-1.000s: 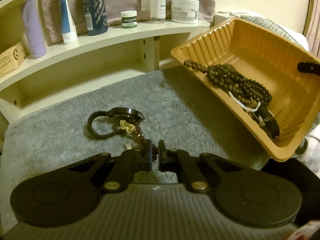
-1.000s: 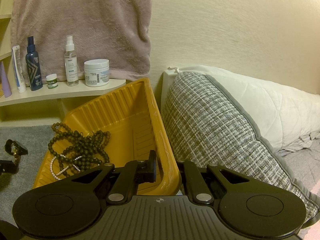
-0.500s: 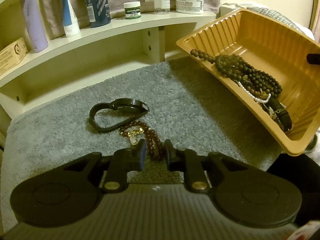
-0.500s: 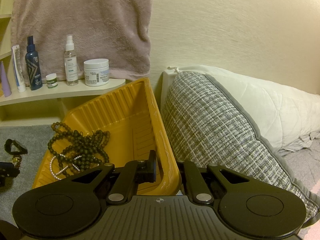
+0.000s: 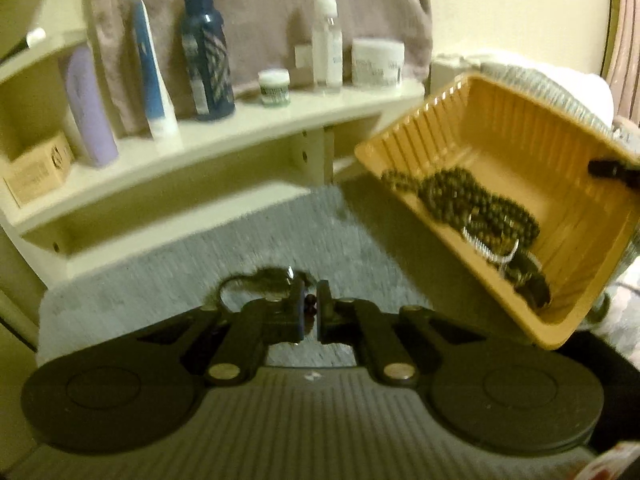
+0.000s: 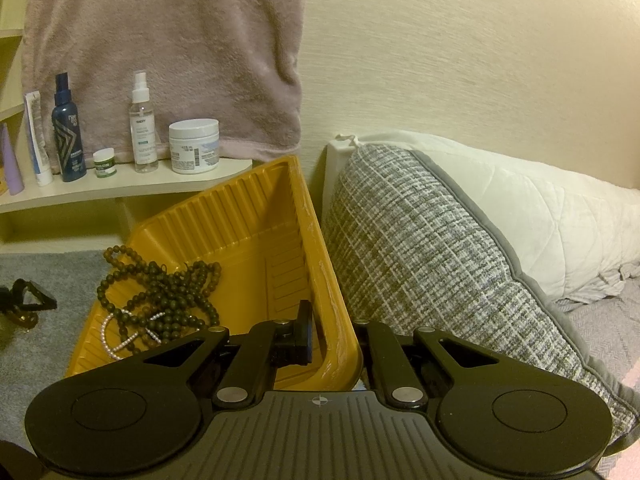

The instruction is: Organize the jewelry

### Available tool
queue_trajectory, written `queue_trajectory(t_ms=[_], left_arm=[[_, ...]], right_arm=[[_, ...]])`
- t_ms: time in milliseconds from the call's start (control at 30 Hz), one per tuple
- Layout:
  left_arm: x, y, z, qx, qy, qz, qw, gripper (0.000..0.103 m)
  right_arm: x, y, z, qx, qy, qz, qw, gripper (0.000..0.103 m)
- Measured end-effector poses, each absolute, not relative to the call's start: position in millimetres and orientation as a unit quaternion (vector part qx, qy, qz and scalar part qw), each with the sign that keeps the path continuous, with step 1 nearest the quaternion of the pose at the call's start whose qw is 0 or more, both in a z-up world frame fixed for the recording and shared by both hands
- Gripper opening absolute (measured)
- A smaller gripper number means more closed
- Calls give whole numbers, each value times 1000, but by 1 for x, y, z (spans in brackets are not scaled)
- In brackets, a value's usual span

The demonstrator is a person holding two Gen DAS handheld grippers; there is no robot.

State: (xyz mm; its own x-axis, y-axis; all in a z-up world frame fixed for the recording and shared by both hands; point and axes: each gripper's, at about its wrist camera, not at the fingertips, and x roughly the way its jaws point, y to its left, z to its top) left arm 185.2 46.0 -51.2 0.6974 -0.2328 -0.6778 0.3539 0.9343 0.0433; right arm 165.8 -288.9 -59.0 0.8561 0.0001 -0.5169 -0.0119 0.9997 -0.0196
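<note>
Left wrist view, blurred: my left gripper (image 5: 308,312) pinches dark red beads (image 5: 309,305), lower center. Right wrist view: my right gripper (image 6: 332,336) clamps the yellow tray's (image 6: 256,216) rim; 1 pile of dark bead strands (image 6: 168,288) inside, center-left.

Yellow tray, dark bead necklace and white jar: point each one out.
Yellow tray (image 6: 320,240): right wrist view, on its right rim.
Dark bead necklace (image 6: 168,288): right wrist view, middle of the bead pile in the tray.
White jar (image 6: 194,148): right wrist view, its front, on the shelf.
</note>
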Motion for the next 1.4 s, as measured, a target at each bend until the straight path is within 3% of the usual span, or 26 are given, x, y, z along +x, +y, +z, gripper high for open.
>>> queue_trajectory(t_ms=[633,1400], left_arm=[[207,57,18,87,321,-216,918,4],[199,-79,9,110,319,-374,864,4]], right_arm=[[166,-288,-58,-10,268,3,963,7],[166,-286,-55,-5,266,4,964,7]])
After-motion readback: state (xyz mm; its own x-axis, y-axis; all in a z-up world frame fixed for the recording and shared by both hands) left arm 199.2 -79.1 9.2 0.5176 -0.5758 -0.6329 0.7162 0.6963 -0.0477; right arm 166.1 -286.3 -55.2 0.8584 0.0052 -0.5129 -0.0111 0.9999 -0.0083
